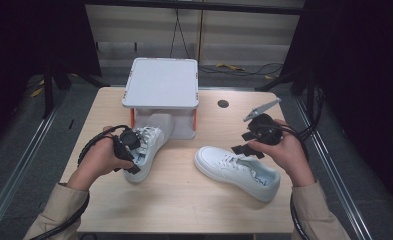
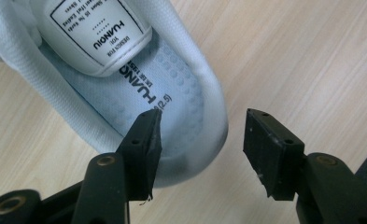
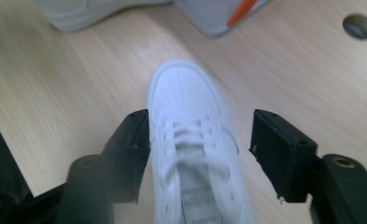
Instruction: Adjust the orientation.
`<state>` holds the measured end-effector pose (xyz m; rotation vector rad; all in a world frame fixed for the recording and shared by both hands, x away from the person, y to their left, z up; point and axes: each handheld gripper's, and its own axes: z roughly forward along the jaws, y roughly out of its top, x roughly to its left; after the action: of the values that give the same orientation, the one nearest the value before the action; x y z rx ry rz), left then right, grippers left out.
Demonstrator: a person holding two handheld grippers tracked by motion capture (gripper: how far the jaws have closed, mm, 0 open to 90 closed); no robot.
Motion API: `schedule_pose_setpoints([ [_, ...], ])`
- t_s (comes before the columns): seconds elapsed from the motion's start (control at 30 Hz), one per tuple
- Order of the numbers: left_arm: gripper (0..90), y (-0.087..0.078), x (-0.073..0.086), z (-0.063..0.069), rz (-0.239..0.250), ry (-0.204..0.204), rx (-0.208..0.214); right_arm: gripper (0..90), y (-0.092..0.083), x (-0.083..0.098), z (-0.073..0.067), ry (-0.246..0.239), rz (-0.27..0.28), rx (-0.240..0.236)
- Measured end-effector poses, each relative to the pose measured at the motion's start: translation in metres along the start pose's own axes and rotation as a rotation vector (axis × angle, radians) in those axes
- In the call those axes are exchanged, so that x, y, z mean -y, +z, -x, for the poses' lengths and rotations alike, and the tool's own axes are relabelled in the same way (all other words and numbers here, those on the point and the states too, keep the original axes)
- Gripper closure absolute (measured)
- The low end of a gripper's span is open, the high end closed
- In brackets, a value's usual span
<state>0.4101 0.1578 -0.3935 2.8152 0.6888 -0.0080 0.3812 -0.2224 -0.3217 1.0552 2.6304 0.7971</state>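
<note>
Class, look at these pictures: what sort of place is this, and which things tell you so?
Probably a lab set up for recording: a wooden table amid dark curtains, loose floor cables, and a grey stand beside two white sneakers.

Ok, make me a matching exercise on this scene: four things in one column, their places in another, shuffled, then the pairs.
Things:
1. left shoe
2. right shoe
3. stand
4. hole

Places:
A. in the tabletop, right of the stand
B. at the table's back, middle
C. toe tucked under the stand, left gripper at its heel
D. lying free on the table, toe pointing left, below the right gripper

Pairs: 1-C, 2-D, 3-B, 4-A
</note>
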Motion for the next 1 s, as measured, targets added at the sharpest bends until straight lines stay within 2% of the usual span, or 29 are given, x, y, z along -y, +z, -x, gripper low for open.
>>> schedule_pose_setpoints([
  [0.03,46.9,0.0,0.001,0.0,0.006,0.009,0.003,43.1,0.002,-0.007,0.0,-0.01,-0.003,0.0],
  [0.07,46.8,0.001,0.003,0.001,0.016,0.02,-0.001,43.7,0.007,-0.021,-0.002,-0.025,-0.013,0.009],
  [0.13,46.7,0.001,0.003,0.001,0.015,0.032,-0.001,44.1,0.009,-0.025,-0.003,-0.027,-0.014,0.007],
  [0.2,46.6,0.001,0.003,0.001,0.014,0.04,-0.002,46.4,0.016,-0.042,-0.002,-0.027,-0.007,0.002],
  [0.3,45.4,0.003,0.002,0.001,0.004,0.063,0.004,46.9,0.021,-0.05,-0.002,-0.022,0.003,0.001],
  [0.4,45.2,0.007,0.0,0.001,-0.033,0.113,0.007,47.9,0.026,-0.061,-0.001,-0.008,0.01,-0.016],
  [0.53,45.6,0.016,-0.001,0.002,-0.049,0.144,0.004,47.7,0.034,-0.073,-0.003,-0.013,0.005,-0.033],
  [0.67,47.8,0.021,-0.001,0.002,-0.051,0.157,-0.006,47.7,0.039,-0.076,-0.006,-0.023,-0.003,-0.041],
  [0.73,48.0,0.027,-0.001,0.003,-0.07,0.183,-0.003,47.8,0.041,-0.076,-0.007,-0.018,-0.007,-0.043],
  [0.8,51.3,0.034,-0.002,0.002,-0.093,0.175,0.03,48.3,0.043,-0.076,-0.008,-0.013,-0.007,-0.051],
  [0.83,51.9,0.039,-0.001,0.003,-0.094,0.182,0.028,48.3,0.044,-0.076,-0.008,-0.016,-0.014,-0.057],
  [0.9,61.6,0.041,-0.003,0.002,-0.106,0.179,0.015,48.3,0.045,-0.075,-0.009,-0.019,-0.018,-0.058],
  [0.93,61.6,0.041,-0.003,0.0,-0.104,0.182,0.005,48.1,0.045,-0.075,-0.009,-0.019,-0.018,-0.059],
  [1.0,63.1,0.041,-0.006,0.0,-0.12,0.163,0.015,48.1,0.047,-0.074,-0.009,-0.015,-0.024,-0.065],
])
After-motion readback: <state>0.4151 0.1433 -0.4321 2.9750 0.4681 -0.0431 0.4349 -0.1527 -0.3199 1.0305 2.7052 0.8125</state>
